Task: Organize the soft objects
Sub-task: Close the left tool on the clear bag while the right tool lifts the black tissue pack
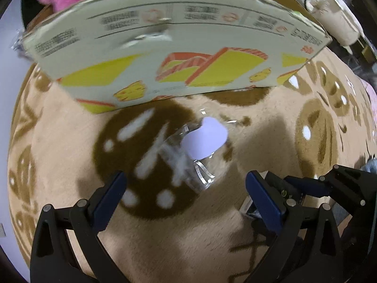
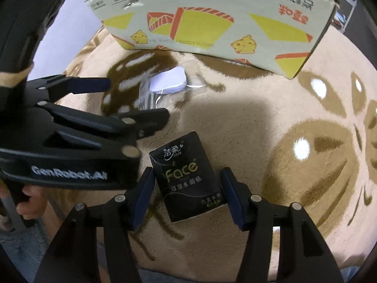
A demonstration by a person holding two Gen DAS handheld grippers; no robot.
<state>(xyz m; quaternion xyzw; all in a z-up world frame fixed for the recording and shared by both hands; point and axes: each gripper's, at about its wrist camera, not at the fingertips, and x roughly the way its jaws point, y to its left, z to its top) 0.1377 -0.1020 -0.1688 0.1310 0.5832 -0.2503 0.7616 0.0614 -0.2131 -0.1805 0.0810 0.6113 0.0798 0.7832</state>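
While downturned, right tool (image 2: 186,197) (astride pack (image 2: 187,179))

1. A plush beige rug (image 2: 235,122) with brown cartoon-face patterns carries everything.
2. A white printed cardboard box (image 2: 212,23) with yellow and orange graphics stands on it.
3. A clear plastic packet (image 1: 200,146) with a pale lavender insert lies near the box.
4. A black tissue pack (image 2: 186,176) lies nearer the camera.

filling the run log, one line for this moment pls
right tongs: around tissue pack, contact unclear | left tongs: open over clear packet | box: on rug
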